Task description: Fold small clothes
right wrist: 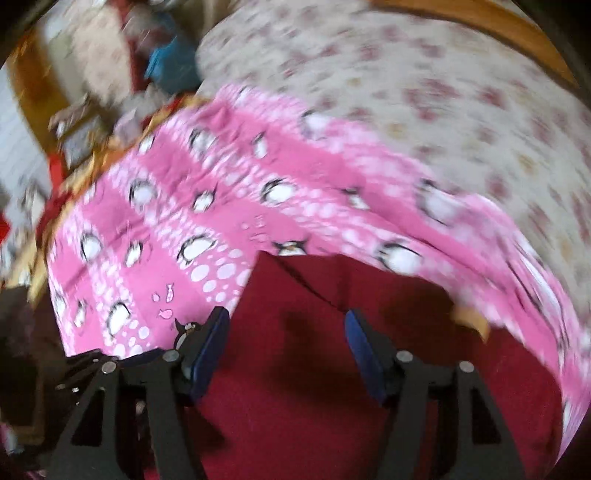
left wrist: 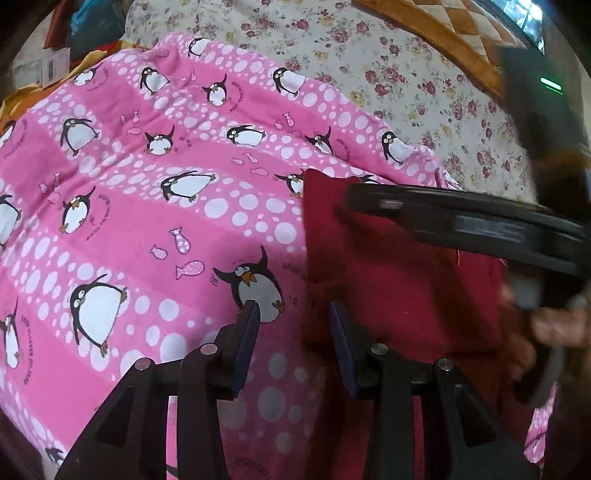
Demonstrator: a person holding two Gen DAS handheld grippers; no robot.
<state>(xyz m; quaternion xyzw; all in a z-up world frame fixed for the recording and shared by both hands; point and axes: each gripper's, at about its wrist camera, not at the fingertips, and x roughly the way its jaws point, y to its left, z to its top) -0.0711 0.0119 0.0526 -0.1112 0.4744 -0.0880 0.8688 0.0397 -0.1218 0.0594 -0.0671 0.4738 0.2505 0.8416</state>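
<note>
Floral bedsheet (left wrist: 424, 74) with little red roses covers the whole bed, and on top of it sits a pink penguin blanket (left wrist: 166, 206) with white dots and fish; everything else I'm placing relative to that blanket. Some small red garment (left wrist: 388, 288) lies on the blanket's right-hand part, looking folded with a straight left edge, though I can't tell what kind of clothing it is; the right wrist view shows the same red cloth (right wrist: 332, 369) filling the lower middle, with the blanket (right wrist: 184, 221) curving around its far side, all pretty motion-blurred. Left gripper (left wrist: 293, 314) hovers low over the blanket right at the garment's left edge; jaws spread apart with nothing between them, one finger over a penguin, the other over the red cloth. Right gripper (right wrist: 284, 321) is above the red garment; jaws wide apart too, not pinching anything. From the left camera the right gripper's black body (left wrist: 461, 221) reaches across the garment's far part, blurry. Past the blanket's far left corner there's clutter, something blue (right wrist: 170, 62) and some orange fabric (left wrist: 22, 99); a wooden bed frame (left wrist: 424, 33) runs beyond the sheet.
</note>
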